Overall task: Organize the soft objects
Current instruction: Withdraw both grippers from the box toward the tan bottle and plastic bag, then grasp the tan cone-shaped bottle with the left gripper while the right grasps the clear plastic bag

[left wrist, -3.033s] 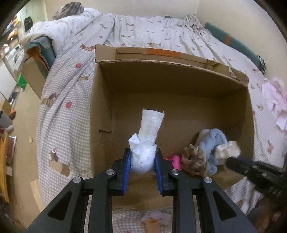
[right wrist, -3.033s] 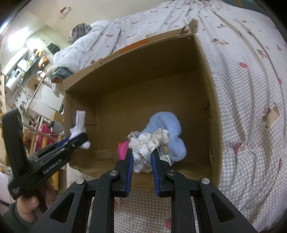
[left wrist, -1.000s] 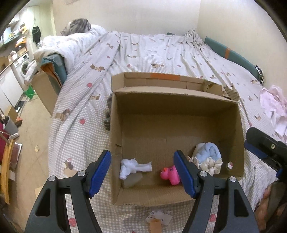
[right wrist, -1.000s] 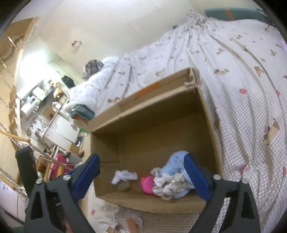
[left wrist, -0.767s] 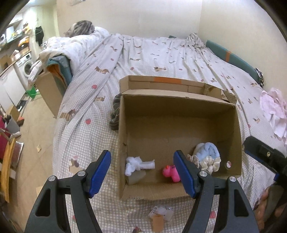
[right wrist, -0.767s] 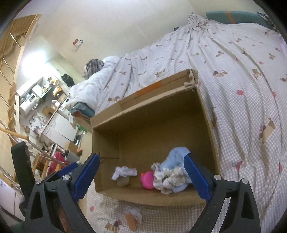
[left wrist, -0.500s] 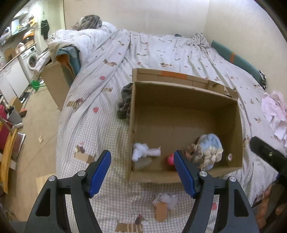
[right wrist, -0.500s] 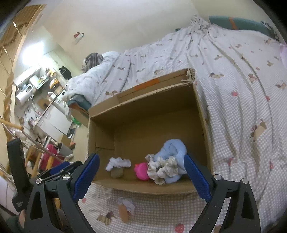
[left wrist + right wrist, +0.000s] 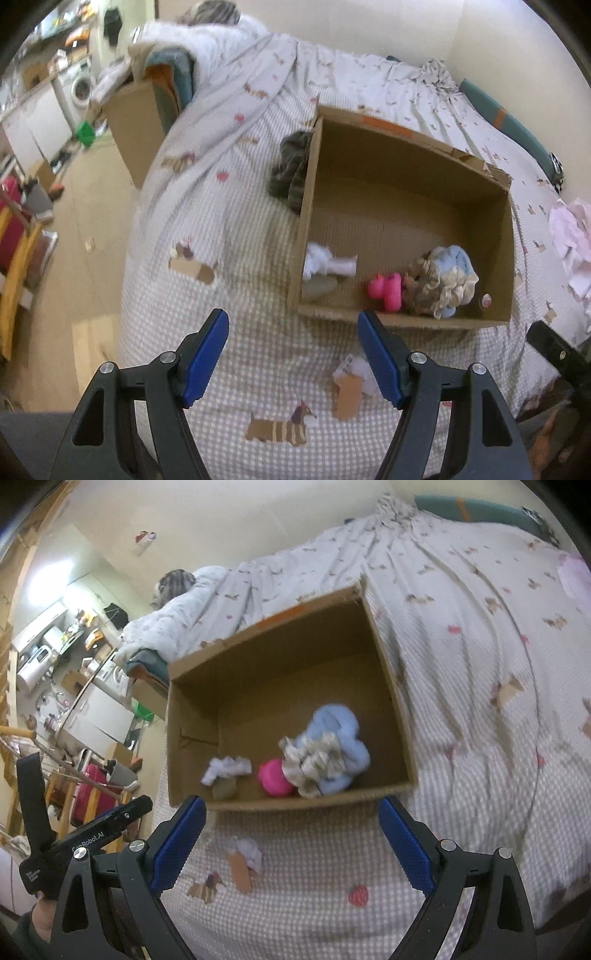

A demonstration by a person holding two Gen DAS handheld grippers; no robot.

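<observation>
An open cardboard box (image 9: 399,147) (image 9: 280,635) lies on the bed. Inside lie a white cloth (image 9: 328,263) (image 9: 226,768), a pink toy (image 9: 386,290) (image 9: 274,777), a beige scrunchie (image 9: 445,286) (image 9: 312,758) and a light blue soft bundle (image 9: 456,258) (image 9: 338,734). A dark knitted item (image 9: 290,173) rests on the bed against the box's left outer wall. My left gripper (image 9: 293,356) is open and empty, held back from the box's front. My right gripper (image 9: 291,843) is open and empty, also in front of the box.
The bed has a checked cover (image 9: 229,229) with dog prints. A small white scrap and cardboard tag (image 9: 351,387) (image 9: 243,860) lie in front of the box. Pink clothes (image 9: 570,240) lie to the right. A second cardboard box (image 9: 138,118) and the floor are left of the bed.
Both grippers let go of their items, the white cloth and the scrunchie, into the box. They have since pulled back and upward, open, with the left drifting to the left.
</observation>
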